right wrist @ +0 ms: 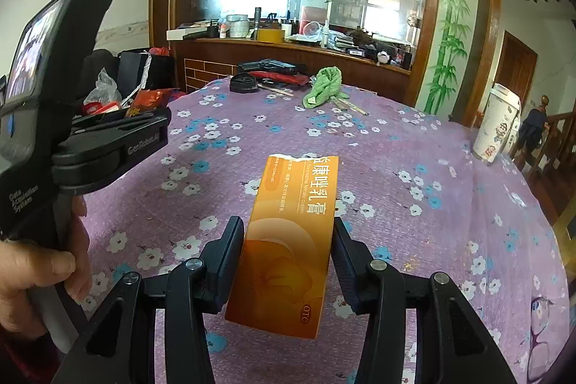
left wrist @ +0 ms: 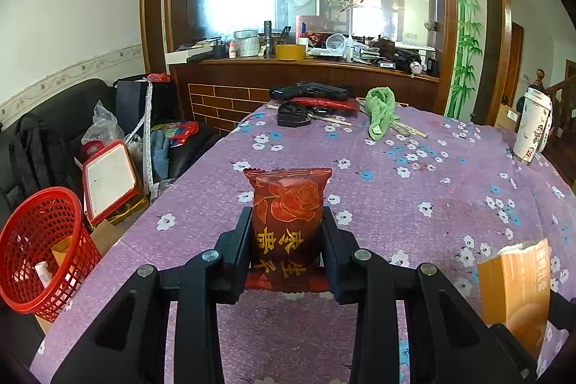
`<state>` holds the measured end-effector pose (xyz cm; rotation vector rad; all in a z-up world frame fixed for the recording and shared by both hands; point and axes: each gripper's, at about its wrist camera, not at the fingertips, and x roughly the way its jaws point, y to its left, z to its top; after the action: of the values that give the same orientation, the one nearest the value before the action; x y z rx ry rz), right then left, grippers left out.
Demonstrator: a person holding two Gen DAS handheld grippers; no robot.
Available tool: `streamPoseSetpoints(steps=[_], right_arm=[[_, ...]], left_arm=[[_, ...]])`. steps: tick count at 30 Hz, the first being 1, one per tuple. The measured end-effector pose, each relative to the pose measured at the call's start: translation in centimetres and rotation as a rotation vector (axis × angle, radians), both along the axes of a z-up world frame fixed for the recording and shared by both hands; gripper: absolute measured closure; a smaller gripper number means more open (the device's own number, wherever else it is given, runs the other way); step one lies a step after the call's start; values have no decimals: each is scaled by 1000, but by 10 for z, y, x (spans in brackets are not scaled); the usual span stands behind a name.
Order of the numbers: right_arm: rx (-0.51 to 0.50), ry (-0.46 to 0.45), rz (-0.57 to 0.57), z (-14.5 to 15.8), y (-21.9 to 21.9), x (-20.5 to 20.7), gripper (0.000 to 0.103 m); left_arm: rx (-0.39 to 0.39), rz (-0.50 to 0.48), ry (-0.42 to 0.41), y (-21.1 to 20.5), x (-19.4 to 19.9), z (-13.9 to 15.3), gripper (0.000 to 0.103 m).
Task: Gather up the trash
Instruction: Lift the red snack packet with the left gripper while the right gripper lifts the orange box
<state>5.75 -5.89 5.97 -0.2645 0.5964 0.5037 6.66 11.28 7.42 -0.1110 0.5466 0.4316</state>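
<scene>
Trash is held in both grippers above the table, which wears a purple cloth with small white and blue flowers. The left gripper is clamped on a red snack packet; its two black fingers press the packet from both sides. The packet stands upright between them, with a gold rose drawing and gold characters on the front, and its crimped top edge rises above the fingertips. The right gripper is clamped on an orange medicine box, flat and long, with white characters and a torn upper end; the box leans a little to the left in the right wrist view. Seen from the left wrist, the same box appears to the right of the packet, at the near edge of the table.

Left of the table, on the floor and lower than the table top, stands a red mesh basket with some items already inside. At the far end of the table lie a green cloth, a few wooden sticks beside it, and some black objects. At the right edge of the table stands a white paper cup with a lid. In the right wrist view a person's hand grips the handle of the left gripper, which is left of the orange box, and the red packet shows only partly there.
</scene>
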Motion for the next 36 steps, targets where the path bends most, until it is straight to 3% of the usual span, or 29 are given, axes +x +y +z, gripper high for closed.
streamPoseSetpoints(steps=[17, 36], right_arm=[[-48, -14, 14, -5, 12, -8, 52], [-40, -1, -14, 7, 18, -25, 51]], left_arm=[[-8, 74, -7, 15, -6, 5, 70], [-10, 88, -29, 40, -70, 23, 69]])
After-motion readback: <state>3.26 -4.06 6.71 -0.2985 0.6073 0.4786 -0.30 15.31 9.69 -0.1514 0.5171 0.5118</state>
